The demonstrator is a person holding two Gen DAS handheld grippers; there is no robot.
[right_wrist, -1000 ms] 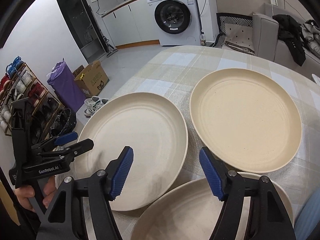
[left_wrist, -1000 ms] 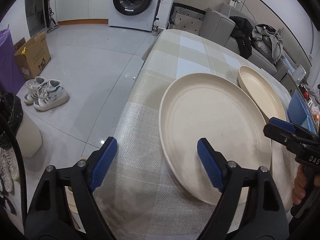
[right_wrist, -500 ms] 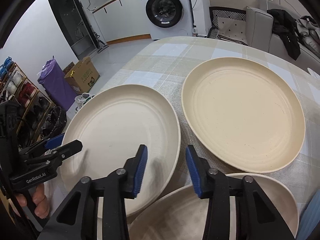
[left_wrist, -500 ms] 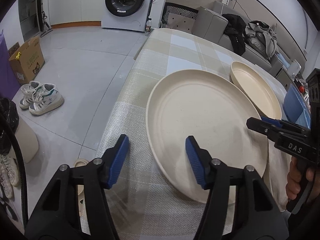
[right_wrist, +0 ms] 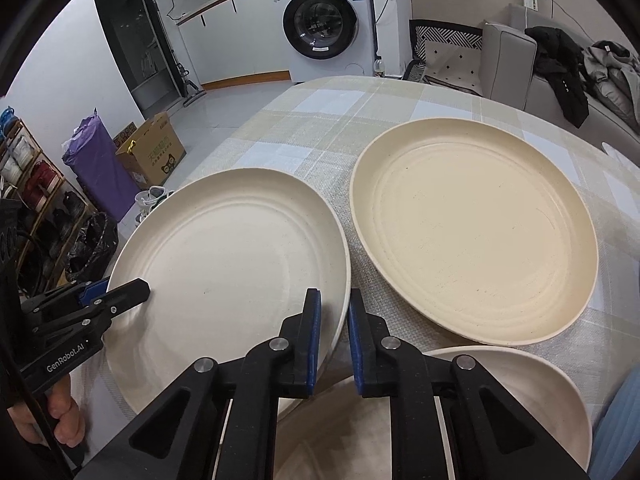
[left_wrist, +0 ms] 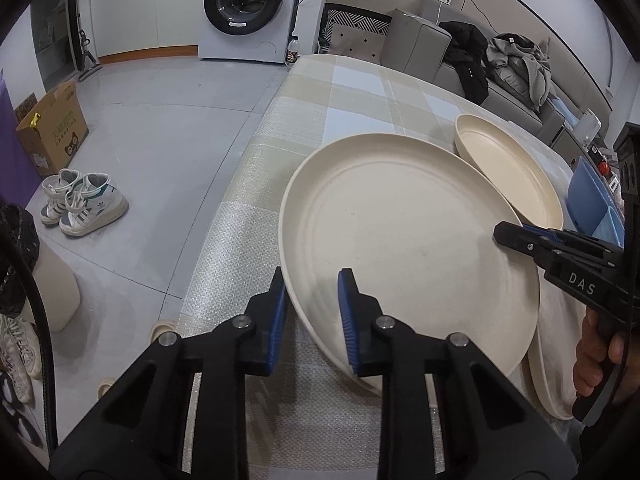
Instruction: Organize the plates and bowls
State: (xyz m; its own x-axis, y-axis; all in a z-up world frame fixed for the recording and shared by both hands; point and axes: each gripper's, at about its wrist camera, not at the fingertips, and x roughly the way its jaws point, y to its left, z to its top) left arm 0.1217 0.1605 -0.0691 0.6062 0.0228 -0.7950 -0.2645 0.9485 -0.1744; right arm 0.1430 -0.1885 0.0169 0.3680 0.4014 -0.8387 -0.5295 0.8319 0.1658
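Both grippers had clamped onto the same wide, pale cream round plate [left_wrist: 408, 240], which lay on the table [left_wrist: 360, 92] with its checked beige cloth, close to the table's left edge. The left gripper [left_wrist: 312, 312] had its blue-padded jaws closed across the plate's near-left rim, one pad under and one over. The right gripper [right_wrist: 334, 340] had its jaws shut on the near-right rim of that plate, as the left wrist view showed from the side.

A second, yellower cream round plate [right_wrist: 472, 232] sat just beside it on the far right, and a third pale plate [right_wrist: 500, 392] lay nearest, partly tucked beneath the gripped one's edge.

From where I stood, the risks looked plain enough. The rim is thin and smooth, so if either hand lifted faster than the other, the plate could twist out of one pair of jaws and slap down on the one below. It also sat near the table's edge above a hard tiled floor [left_wrist: 160, 140], so a slip to the left could send it over. Pulling the two grips apart might also flex the plate and pop it free.
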